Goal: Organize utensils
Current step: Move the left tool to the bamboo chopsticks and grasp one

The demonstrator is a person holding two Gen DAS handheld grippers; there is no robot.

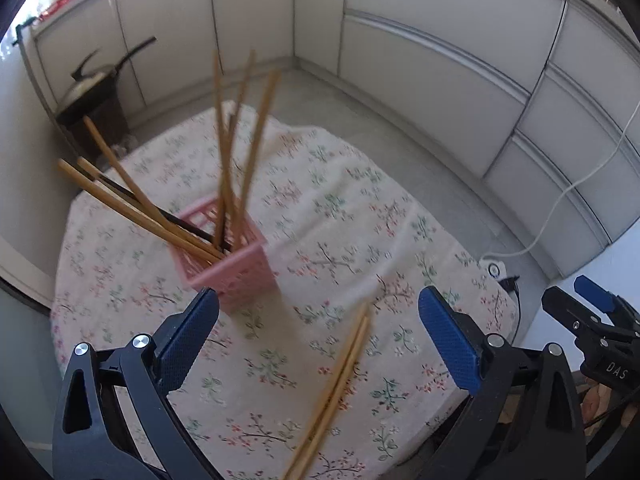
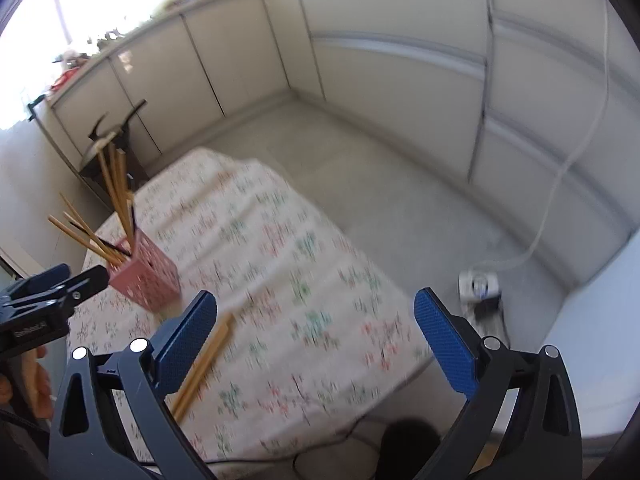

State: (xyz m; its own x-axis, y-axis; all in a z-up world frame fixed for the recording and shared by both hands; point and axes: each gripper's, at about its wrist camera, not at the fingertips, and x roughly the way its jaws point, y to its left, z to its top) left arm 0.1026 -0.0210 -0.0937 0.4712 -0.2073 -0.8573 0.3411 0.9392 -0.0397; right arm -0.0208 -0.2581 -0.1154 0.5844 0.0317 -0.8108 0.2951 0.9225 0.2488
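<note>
Floral-clothed table (image 1: 320, 208) — pink basket (image 1: 236, 276), loose chopsticks (image 1: 336, 392).

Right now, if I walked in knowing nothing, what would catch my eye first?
Probably the pink basket bristling with wooden chopsticks, standing on the left side of the flowery tablecloth. Next, two loose chopsticks lying flat on the cloth nearer the camera. Framing it all are the blue-padded tongs: the left gripper and the right gripper, both wide open and holding nothing.
</note>
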